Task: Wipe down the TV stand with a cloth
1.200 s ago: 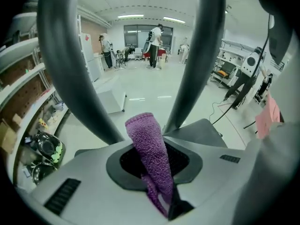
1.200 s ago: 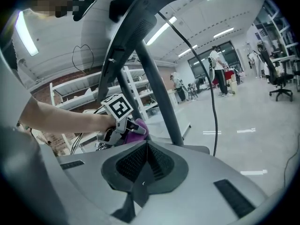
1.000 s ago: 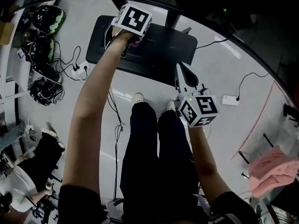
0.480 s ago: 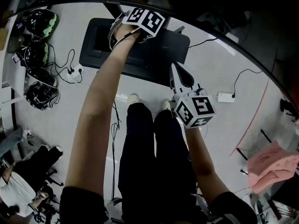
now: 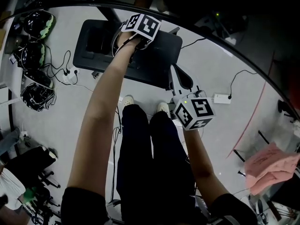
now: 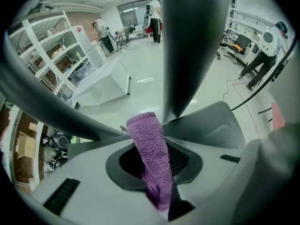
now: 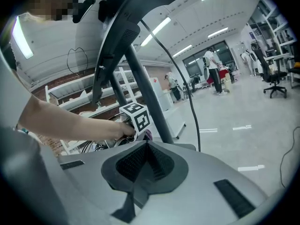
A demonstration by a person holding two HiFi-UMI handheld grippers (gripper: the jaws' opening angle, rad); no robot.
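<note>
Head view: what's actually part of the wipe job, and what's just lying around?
In the job:
purple cloth, clamped in the left gripper
black TV stand base

Lying about:
helmets
power strip
white adapter
pink cloth
right gripper, shut on nothing, off the stand

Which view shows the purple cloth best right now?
The left gripper view: the purple cloth fills the middle, clamped in the left gripper. The right gripper view shows only a purple sliver; the head view hides it.
</note>
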